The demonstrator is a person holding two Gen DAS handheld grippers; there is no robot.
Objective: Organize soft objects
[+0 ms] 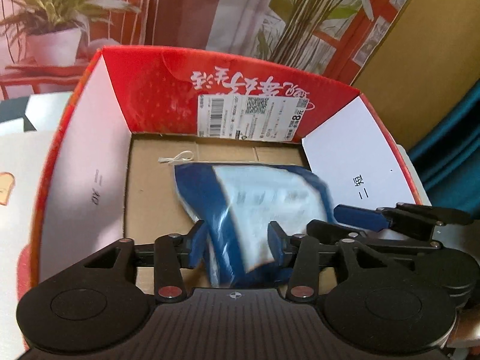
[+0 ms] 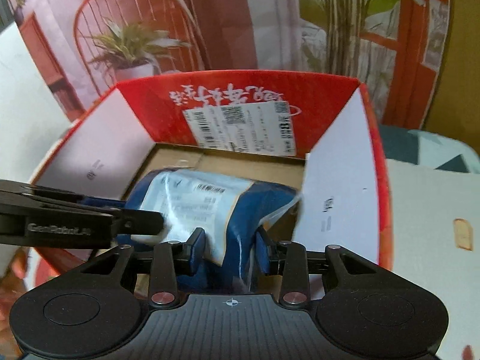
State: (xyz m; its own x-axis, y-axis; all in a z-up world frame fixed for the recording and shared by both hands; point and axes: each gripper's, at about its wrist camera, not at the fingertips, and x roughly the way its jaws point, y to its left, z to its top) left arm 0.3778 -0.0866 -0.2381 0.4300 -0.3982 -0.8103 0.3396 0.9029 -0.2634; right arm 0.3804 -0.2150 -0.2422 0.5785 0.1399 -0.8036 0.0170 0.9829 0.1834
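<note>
The left claw point(image 1: 237, 247) stands with its blue pads either side of a blue plastic-wrapped soft package point(image 1: 255, 207), the wrapper filling the gap; whether the pads press on it cannot be told from the blurred picture. The right claw point(image 2: 229, 250) is clamped on the same package point(image 2: 210, 198), its pads pinching the wrapper's near edge. The package, with its pale printed label, sits low inside an open red cardboard box point(image 2: 372, 138), over the brown cardboard floor point(image 1: 150, 186). White inner flaps line the box's sides, and a barcode sticker point(image 1: 252, 117) is stuck on the far red wall. Beside the box lies a white patterned worktop point(image 2: 426, 210). Behind it hangs a backdrop point(image 2: 144, 30) printed with potted plants and a red chair.
</note>
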